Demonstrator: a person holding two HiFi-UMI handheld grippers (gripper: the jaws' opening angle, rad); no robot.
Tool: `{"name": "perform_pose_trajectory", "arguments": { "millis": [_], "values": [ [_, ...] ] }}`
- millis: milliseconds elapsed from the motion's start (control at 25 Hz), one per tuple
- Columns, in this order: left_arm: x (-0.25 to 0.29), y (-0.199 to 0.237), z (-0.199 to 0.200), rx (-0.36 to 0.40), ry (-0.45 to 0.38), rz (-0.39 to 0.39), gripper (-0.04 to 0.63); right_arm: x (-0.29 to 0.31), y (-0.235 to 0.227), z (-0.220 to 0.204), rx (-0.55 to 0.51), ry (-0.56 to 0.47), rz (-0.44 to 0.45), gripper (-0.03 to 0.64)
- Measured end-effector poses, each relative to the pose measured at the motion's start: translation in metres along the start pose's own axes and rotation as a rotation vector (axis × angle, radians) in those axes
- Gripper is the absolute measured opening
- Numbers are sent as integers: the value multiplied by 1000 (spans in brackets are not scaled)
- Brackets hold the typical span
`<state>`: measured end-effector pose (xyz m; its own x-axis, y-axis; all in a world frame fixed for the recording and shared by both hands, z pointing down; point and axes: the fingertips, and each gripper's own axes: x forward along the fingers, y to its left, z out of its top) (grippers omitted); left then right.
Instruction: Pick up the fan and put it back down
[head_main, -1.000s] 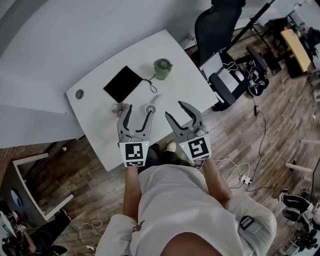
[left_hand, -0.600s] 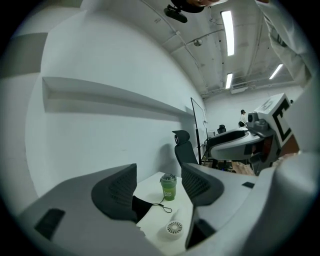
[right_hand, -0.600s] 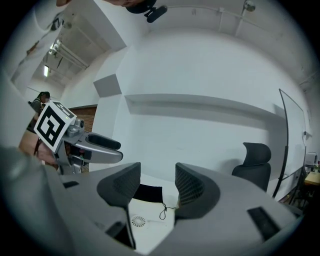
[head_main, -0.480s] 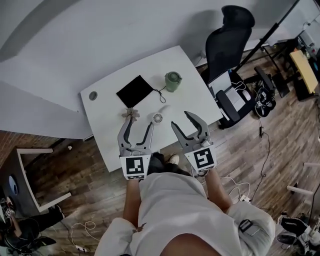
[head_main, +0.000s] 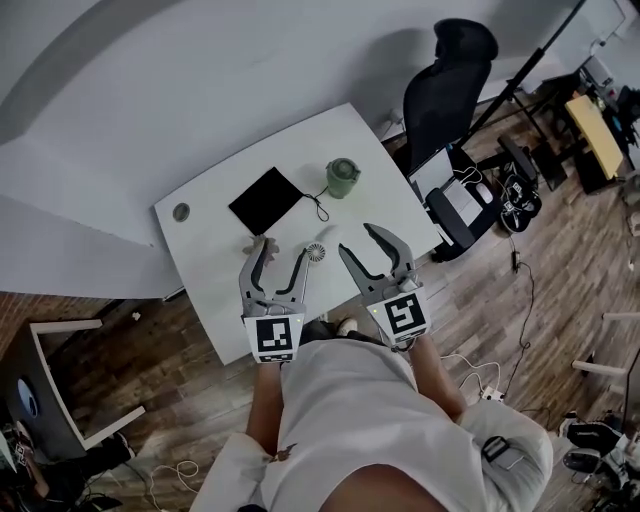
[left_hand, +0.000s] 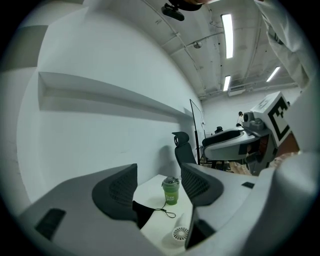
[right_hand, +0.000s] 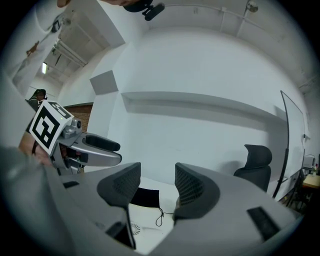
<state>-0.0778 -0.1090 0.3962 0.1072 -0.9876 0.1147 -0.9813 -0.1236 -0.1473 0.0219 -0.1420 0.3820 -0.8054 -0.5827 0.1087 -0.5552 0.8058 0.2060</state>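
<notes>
The small white fan (head_main: 316, 253) lies on the white table (head_main: 215, 270) near its front edge, face up. It also shows low in the left gripper view as the fan (left_hand: 181, 233) and in the right gripper view as the fan (right_hand: 134, 229). My left gripper (head_main: 283, 252) hangs above the table just left of the fan. Its jaws are closing with nothing between them, as the left gripper (left_hand: 157, 186) shows. My right gripper (head_main: 358, 241) is held just right of the fan, open and empty, as the right gripper (right_hand: 157, 186) shows. Neither one touches the fan.
A black pad (head_main: 265, 200) with a cord lies at mid-table, and a green lidded cup (head_main: 342, 177) stands behind the fan. A small star-shaped thing (head_main: 257, 243) sits by the left gripper. A black office chair (head_main: 440, 100) stands at the table's right end.
Both grippers have risen above the table, and the left jaws have narrowed a little. The fan has stayed on the table.
</notes>
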Motion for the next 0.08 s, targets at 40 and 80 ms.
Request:
{"name": "perform_pose_trajectory", "arguments": {
  "millis": [40, 80],
  "values": [
    [4, 4, 0, 3, -4, -2, 268, 7, -1, 1, -7, 5, 1, 218],
    [8, 9, 1, 6, -7, -4, 268, 13, -2, 1, -15, 9, 1, 218]
  ]
}}
